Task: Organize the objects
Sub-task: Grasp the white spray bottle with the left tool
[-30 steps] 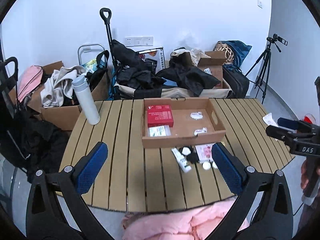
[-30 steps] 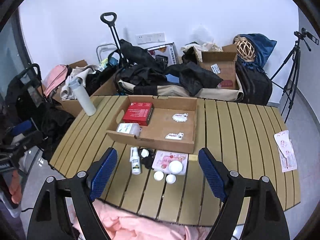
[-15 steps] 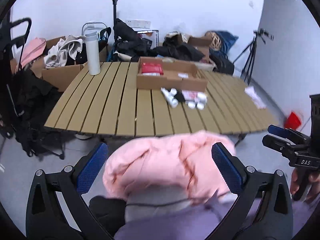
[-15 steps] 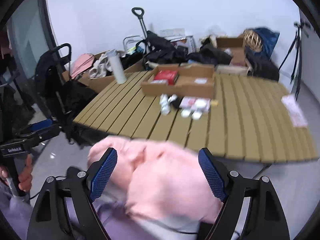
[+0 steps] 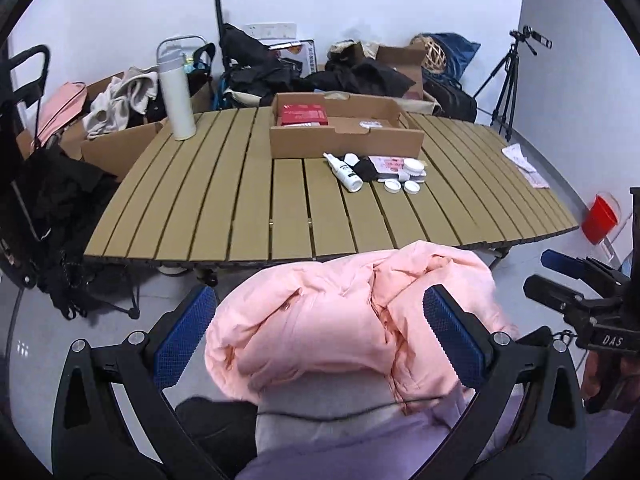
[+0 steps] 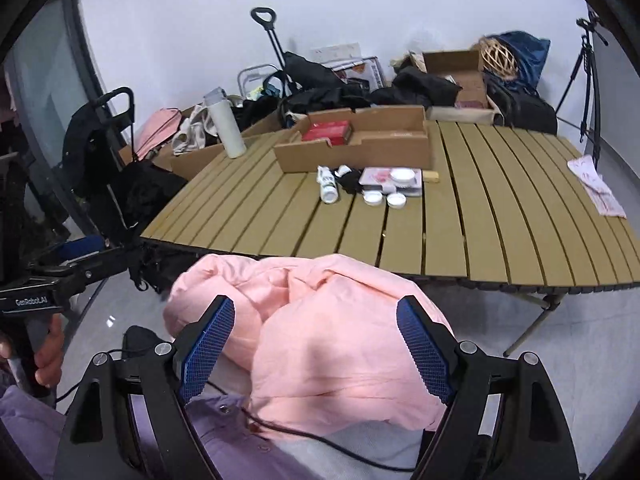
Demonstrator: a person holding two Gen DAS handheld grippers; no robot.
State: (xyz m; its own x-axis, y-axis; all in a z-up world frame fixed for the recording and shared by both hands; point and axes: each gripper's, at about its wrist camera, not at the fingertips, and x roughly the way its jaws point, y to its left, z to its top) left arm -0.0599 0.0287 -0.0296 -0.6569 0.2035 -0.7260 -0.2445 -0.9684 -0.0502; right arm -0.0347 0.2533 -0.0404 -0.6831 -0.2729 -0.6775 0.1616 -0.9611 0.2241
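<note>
Left wrist: we see the left hand-held gripper [image 5: 320,332] spread wide over a pink jacket [image 5: 352,320], pinching nothing; spray bottle [image 5: 346,172] and white lids [image 5: 400,186] lie on the table [image 5: 240,208] before the cardboard box [image 5: 344,140].

Right wrist: right hand-held gripper [image 6: 316,340] also spread, seemingly clear of the jacket.

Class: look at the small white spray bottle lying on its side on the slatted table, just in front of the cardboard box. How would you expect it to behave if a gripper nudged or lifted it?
The small white spray bottle is round-bodied and lies on its side, so a nudge would probably roll it. The grooves of the slatted wooden table might catch it. It looks like plastic, so likely light and rigid.
</note>
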